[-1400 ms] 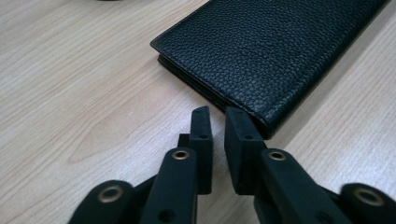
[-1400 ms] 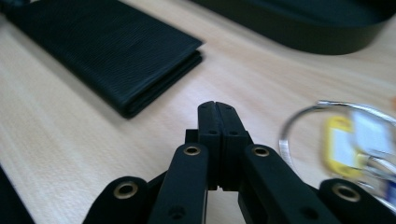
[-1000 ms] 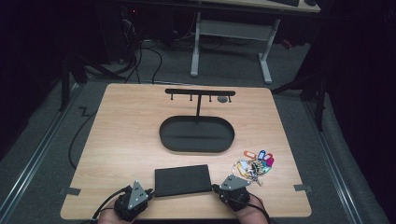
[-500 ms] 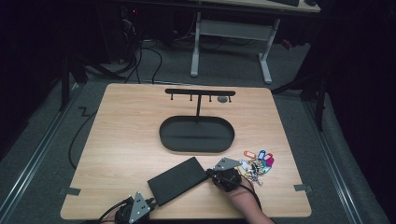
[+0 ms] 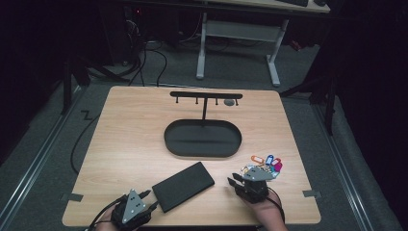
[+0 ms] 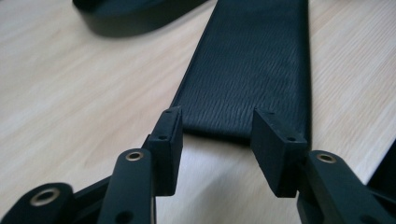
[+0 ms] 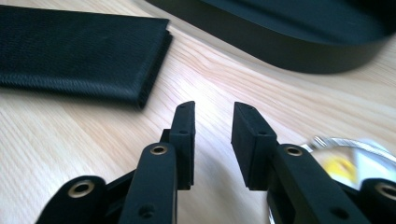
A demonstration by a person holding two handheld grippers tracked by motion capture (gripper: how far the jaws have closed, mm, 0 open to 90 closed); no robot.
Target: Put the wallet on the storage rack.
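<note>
The black wallet (image 5: pixel 183 186) lies flat and askew on the counter (image 5: pixel 125 139) near its front edge. The left gripper (image 6: pixel 217 135) sits at its near end, jaws just opened, not touching it. The right gripper (image 7: pixel 213 126), jaws also just parted and empty, hovers beside the wallet's other end, near the keys (image 5: pixel 265 162).

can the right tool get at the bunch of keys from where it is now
Probably yes. The right tool sits on the table right beside the bunch of keys, with nothing between them. Its jaws have just been opening, with nothing between them, but they point toward the black wallet, so it would need to turn.
</note>
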